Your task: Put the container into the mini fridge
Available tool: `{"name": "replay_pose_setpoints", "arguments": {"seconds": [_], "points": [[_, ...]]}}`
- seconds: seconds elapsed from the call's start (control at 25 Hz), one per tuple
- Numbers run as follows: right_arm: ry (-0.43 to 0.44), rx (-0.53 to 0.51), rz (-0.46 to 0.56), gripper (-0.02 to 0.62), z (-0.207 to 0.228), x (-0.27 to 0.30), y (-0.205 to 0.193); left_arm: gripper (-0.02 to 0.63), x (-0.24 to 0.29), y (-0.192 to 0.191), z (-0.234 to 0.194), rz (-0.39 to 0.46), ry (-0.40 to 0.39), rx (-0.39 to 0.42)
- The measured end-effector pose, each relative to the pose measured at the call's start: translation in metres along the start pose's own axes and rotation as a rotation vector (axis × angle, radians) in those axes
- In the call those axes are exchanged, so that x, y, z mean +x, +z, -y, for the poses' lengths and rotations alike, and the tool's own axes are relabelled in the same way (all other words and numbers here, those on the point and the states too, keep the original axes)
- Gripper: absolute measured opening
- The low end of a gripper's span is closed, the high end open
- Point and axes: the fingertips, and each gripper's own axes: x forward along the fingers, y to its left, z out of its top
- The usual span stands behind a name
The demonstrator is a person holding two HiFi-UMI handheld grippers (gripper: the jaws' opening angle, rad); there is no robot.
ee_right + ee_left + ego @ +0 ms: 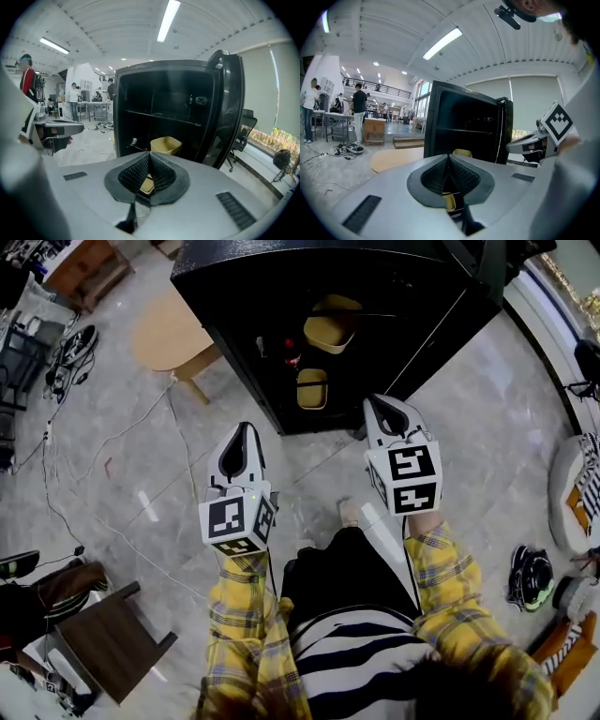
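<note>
The black mini fridge (281, 296) stands open ahead of me on the floor, its door (232, 112) swung to the right. A yellow container (330, 329) sits on its upper shelf, also seen as the yellow container (165, 145) in the right gripper view. A second yellow container (312, 388) rests lower down inside. My left gripper (244, 432) hangs in front of the fridge's lower left corner, jaws shut and empty. My right gripper (386, 409) is held before the fridge's lower right, also shut with nothing in it.
A round wooden table (173, 334) stands left of the fridge. Cables (112, 437) trail over the marble floor at left. A dark wooden stool (112, 638) is at lower left. Shoes (530, 577) and bags lie at right. People stand far off by benches (358, 110).
</note>
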Motion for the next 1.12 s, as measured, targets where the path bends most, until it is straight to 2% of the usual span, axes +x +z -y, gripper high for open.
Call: {"name": "replay_pose_setpoints", "arguments": {"seconds": [0.28, 0.6, 0.8, 1.12], "points": [[0.002, 0.059, 0.001, 0.026, -0.010, -0.022, -0.006, 0.018, -0.018, 0.008, -0.006, -0.015, -0.012, 0.012], [-0.003, 0.085, 0.015, 0.026, -0.019, -0.046, -0.008, 0.018, -0.034, 0.012, -0.002, -0.037, -0.040, 0.024], [0.002, 0.087, 0.029, 0.026, -0.023, -0.054, -0.002, 0.018, -0.040, 0.018, 0.006, -0.015, -0.074, 0.035], [0.007, 0.102, 0.042, 0.026, -0.025, -0.077, -0.002, 0.018, -0.065, 0.017, 0.012, -0.020, -0.072, 0.027]]}}
